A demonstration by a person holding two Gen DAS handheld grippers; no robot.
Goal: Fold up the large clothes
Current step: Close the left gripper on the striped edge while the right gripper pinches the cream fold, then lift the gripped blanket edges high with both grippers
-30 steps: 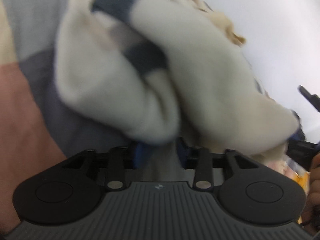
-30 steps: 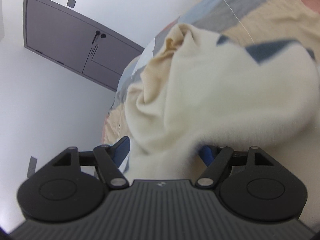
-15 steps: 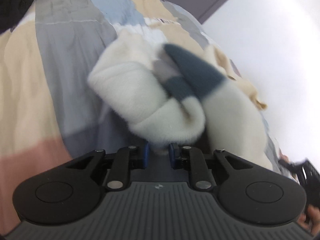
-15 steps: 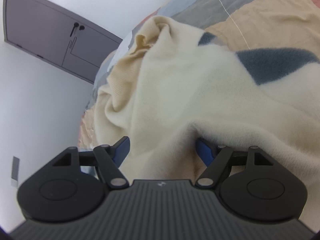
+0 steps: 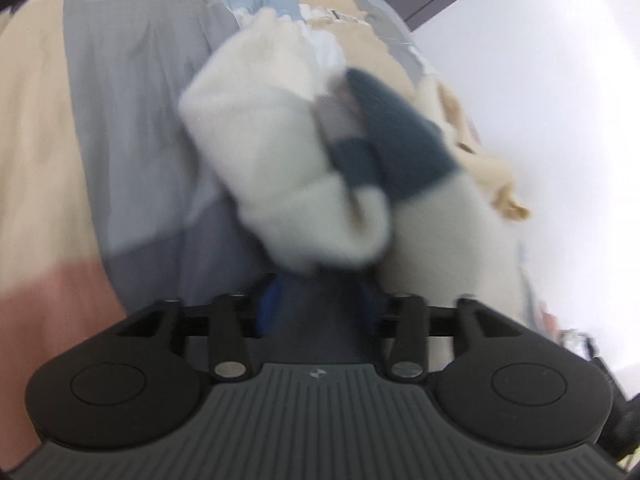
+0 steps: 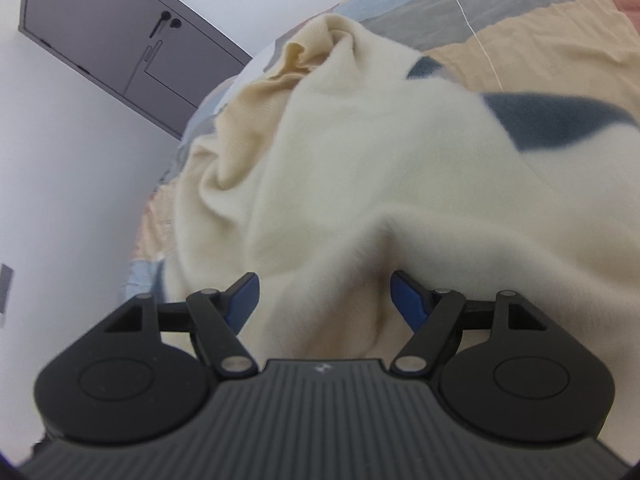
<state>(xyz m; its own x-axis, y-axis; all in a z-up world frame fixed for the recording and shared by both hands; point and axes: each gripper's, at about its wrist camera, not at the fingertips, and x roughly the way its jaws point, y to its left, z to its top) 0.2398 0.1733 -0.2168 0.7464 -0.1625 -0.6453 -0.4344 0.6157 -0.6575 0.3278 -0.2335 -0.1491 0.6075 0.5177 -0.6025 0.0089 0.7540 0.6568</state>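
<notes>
A cream fleece garment [image 5: 280, 168] with dark blue patches lies bunched and rolled on a patchwork bedspread [image 5: 132, 100]. My left gripper [image 5: 320, 304] sits just below the roll with its jaws opening. The gap between its blue fingers [image 5: 268, 304] shows only dark shadow, and no cloth is pinched there. In the right wrist view the same fleece garment [image 6: 360, 168] fills the middle. My right gripper [image 6: 324, 292] holds a thick bunch of it, jaws wide, and the fleece covers the right fingertip.
A beige knit cloth [image 6: 256, 120] lies crumpled under and behind the fleece. The bedspread [image 6: 560, 40] stretches to the right. A grey cabinet door [image 6: 104, 32] and a white wall stand beyond the bed's edge on the left.
My left gripper's fingers, nearly shut on the fleece half a second ago, have spread and let it go; the roll has dropped onto the bed. The right gripper has sunk with its bunch.
</notes>
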